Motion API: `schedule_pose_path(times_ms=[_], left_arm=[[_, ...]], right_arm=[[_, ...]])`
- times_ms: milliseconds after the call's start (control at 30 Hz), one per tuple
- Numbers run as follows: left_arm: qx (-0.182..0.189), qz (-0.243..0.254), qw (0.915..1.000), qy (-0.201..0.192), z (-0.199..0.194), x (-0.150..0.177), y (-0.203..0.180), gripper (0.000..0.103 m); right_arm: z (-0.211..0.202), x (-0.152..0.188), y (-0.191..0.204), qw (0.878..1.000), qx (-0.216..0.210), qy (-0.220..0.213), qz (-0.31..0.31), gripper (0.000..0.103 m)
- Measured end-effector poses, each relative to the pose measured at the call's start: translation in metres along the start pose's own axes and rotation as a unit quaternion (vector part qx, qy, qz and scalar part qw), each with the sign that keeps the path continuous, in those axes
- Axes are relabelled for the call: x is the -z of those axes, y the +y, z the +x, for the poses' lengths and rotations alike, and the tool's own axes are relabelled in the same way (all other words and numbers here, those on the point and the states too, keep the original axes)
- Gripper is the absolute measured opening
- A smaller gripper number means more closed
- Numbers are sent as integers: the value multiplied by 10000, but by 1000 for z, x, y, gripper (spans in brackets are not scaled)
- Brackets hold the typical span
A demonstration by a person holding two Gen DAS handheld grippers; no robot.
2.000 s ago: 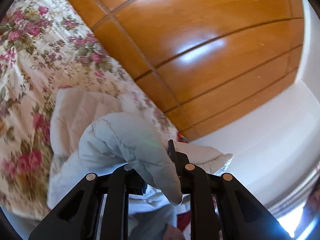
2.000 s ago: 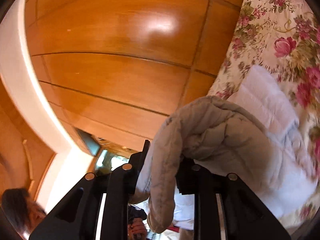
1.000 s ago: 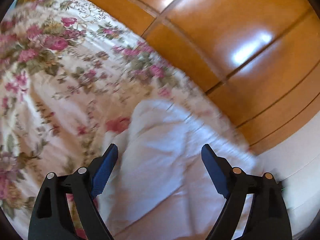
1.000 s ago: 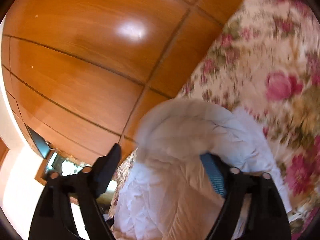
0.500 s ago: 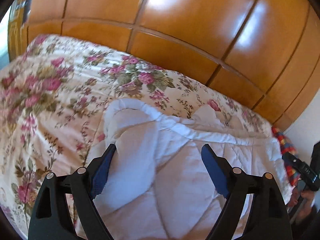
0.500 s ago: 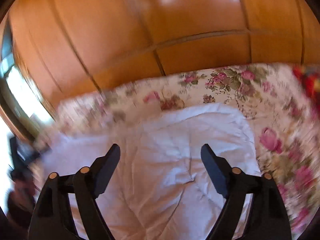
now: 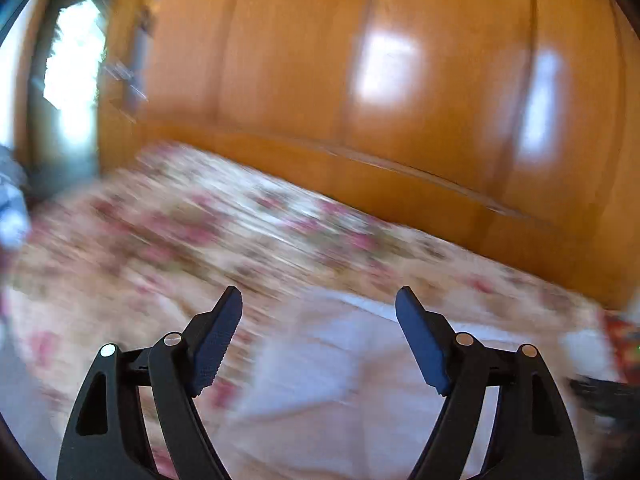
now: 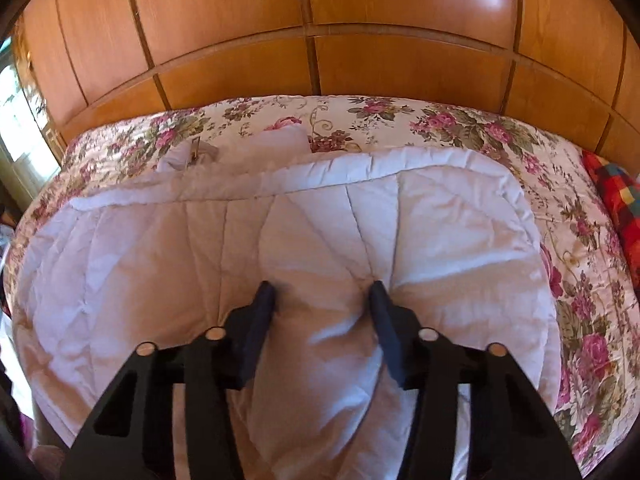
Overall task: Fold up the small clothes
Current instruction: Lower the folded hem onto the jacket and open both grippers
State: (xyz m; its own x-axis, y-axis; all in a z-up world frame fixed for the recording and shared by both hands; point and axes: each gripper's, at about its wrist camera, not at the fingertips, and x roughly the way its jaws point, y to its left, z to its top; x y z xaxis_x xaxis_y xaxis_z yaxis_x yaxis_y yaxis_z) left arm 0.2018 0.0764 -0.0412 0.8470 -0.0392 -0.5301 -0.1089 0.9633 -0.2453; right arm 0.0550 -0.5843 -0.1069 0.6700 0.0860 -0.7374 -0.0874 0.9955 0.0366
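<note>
A white quilted garment (image 8: 312, 232) lies folded and spread across the floral bedspread (image 8: 560, 184). My right gripper (image 8: 322, 294) stands open with both fingertips pressed into the garment's near middle, a bulge of fabric between them. In the blurred left wrist view the same garment (image 7: 344, 368) lies below and ahead, and my left gripper (image 7: 318, 304) is wide open and empty above its left part.
A wooden panelled headboard wall (image 8: 320, 20) rises behind the bed. A red patterned cloth (image 8: 618, 200) lies at the bed's right edge. A bright window (image 7: 72, 60) is at the far left in the left wrist view.
Both grippers let go of the garment and opened. The garment now lies flat on the bed. The right gripper has come down onto it; the left view has swung left and is blurred.
</note>
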Motion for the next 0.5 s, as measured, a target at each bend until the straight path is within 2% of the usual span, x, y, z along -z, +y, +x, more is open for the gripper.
schedule_pose_path(times_ms=[33, 100, 133, 167, 233, 333, 367, 400, 433, 467, 500], left_arm=[[304, 76, 9990, 320, 9, 2, -7, 78], [582, 363, 9954, 669, 21, 8, -26, 78], [716, 588, 9927, 775, 26, 13, -38, 78], [767, 782, 9903, 854, 29, 18, -49, 78], [911, 1226, 9794, 1322, 47, 30, -73, 78], [856, 1514, 9698, 1707, 67, 52, -90, 78], [802, 1557, 9700, 1688, 71, 57, -92, 77], [755, 1578, 9704, 1666, 75, 61, -92, 64], [729, 1624, 9696, 1677, 76, 63, -92, 44], [716, 1667, 9688, 1688, 77, 65, -93, 35], [674, 1712, 9680, 1708, 78, 64, -93, 15]], right_arm=[[1, 0, 3, 10000, 17, 19, -56, 34], [3, 0, 8, 9999, 92, 26, -136, 20], [3, 1, 9, 9999, 101, 3, -125, 17], [2, 2, 9, 9999, 116, -26, -98, 12], [0, 3, 8, 9999, 101, -65, -24, 6], [-4, 3, 6, 9999, 13, -123, 88, 3], [-5, 3, 5, 9999, -6, -137, 105, 3], [-7, 3, 5, 9998, -14, -155, 108, 3], [-7, 3, 6, 9998, -12, -169, 109, 2], [-10, 2, 7, 9997, -15, -208, 118, 2], [-13, 1, 6, 9996, -21, -253, 129, 1]])
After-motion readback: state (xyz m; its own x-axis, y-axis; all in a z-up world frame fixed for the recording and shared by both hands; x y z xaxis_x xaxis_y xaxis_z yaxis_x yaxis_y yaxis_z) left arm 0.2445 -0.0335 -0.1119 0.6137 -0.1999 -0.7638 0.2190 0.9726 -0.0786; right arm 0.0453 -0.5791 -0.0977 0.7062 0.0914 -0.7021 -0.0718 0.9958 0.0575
